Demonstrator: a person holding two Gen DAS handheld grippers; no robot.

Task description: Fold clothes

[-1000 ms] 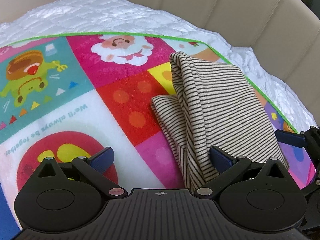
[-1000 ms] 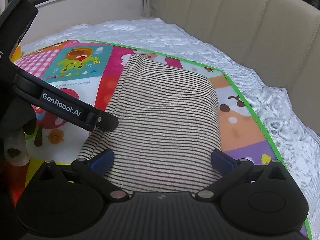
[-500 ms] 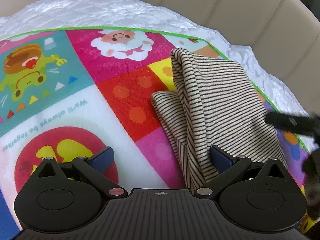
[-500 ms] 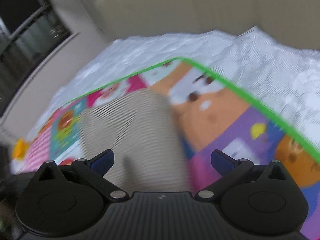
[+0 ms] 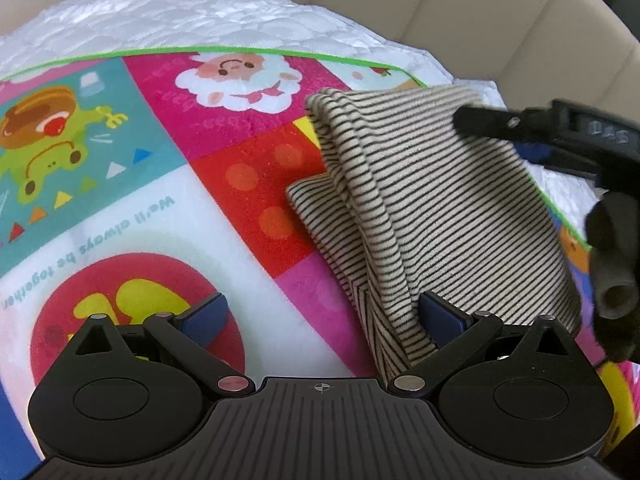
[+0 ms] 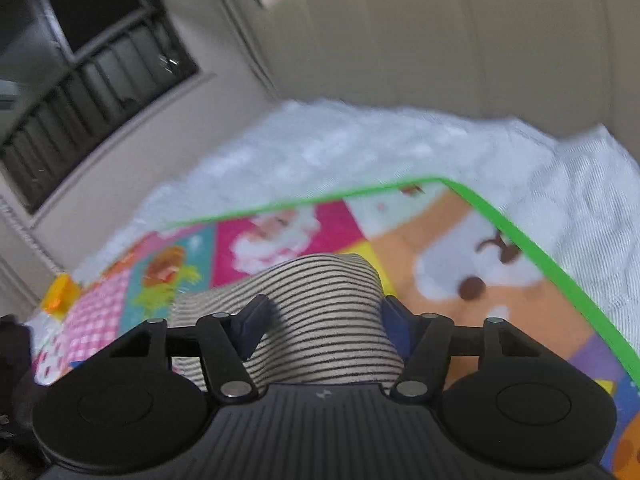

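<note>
A beige garment with thin black stripes (image 5: 432,208) lies folded on a bright cartoon play mat (image 5: 152,184). My left gripper (image 5: 320,316) is open at the garment's near edge; its right finger (image 5: 440,316) touches the cloth, its left finger lies over the mat. My right gripper (image 6: 316,324) has its jaws partly closed around the garment's far right edge (image 6: 320,312), with cloth bulging between the fingers. It also shows in the left wrist view (image 5: 520,132), over the cloth's far right corner.
The mat has a green border (image 6: 520,236) and lies on a white quilted cover (image 5: 224,12). A beige padded backrest (image 6: 440,40) rises behind. A dark window with bars (image 6: 80,64) is at the far left. A yellow toy (image 6: 60,296) sits beside the mat.
My right gripper swung from the garment's near edge around to its far right side and narrowed around the cloth. My left gripper stayed put and open. The garment's right side shifted slightly.
</note>
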